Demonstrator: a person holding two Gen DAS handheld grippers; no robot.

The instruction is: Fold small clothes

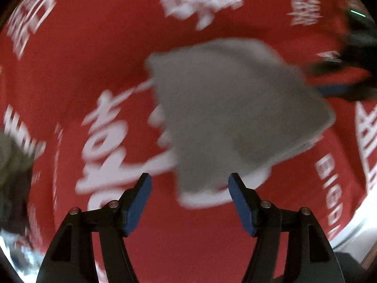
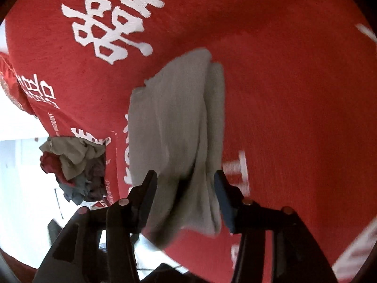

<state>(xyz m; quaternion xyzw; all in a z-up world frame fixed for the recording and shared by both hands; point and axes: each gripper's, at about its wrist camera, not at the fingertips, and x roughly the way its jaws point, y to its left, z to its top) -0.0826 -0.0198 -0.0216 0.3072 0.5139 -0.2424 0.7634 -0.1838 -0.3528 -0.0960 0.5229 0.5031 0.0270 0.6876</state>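
A small grey garment (image 1: 226,108) lies folded on a red cloth with white lettering (image 1: 70,70). My left gripper (image 1: 189,182) is open and empty, its blue pads just short of the garment's near edge. The view is blurred. In the right wrist view the same grey garment (image 2: 179,127) lies in layered folds on the red cloth (image 2: 294,94). My right gripper (image 2: 186,180) is open, its jaws standing on either side of the garment's near end without closing on it. The right gripper also shows in the left wrist view (image 1: 341,82) at the garment's far right corner.
A pile of crumpled clothes (image 2: 75,167) in grey, red and blue sits at the left edge of the red cloth, next to a white surface (image 2: 21,165). Part of that pile shows blurred at the left of the left wrist view (image 1: 11,165).
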